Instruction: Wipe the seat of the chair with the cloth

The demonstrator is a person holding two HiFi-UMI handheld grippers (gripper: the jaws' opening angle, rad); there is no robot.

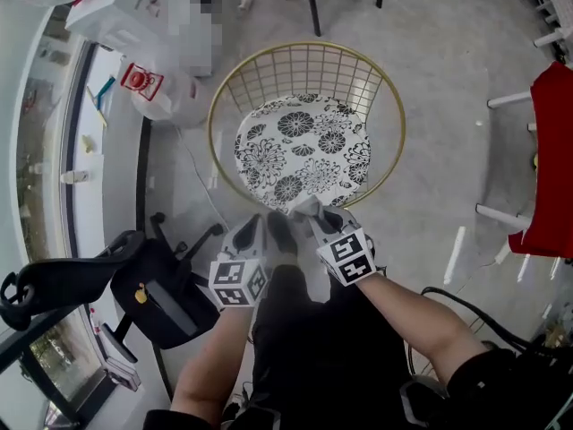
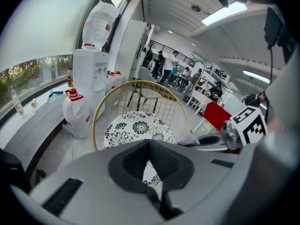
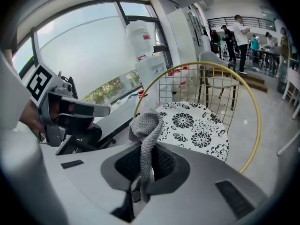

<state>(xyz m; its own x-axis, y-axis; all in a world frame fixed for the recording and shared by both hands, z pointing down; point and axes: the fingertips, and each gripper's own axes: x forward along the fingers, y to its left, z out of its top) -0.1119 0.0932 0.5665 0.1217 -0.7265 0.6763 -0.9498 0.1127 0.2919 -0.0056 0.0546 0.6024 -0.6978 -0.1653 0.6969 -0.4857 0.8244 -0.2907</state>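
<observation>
So far I'd say the wiping hasn't really started. The right gripper [image 3: 143,172] has its jaws pinching a grey knitted cloth [image 3: 146,125], which sticks up out of them in a bunched loop. In the head view it hangs at the near edge of the flower-print seat [image 1: 300,150] of the gold wire chair [image 1: 395,106], and I can't tell if it touches. The left gripper [image 2: 150,165] sits just beside it, jaws pressed nearly together on nothing (only seat pattern shows through the sliver). Basically the grab is done and the whole seat is left to wipe.
</observation>
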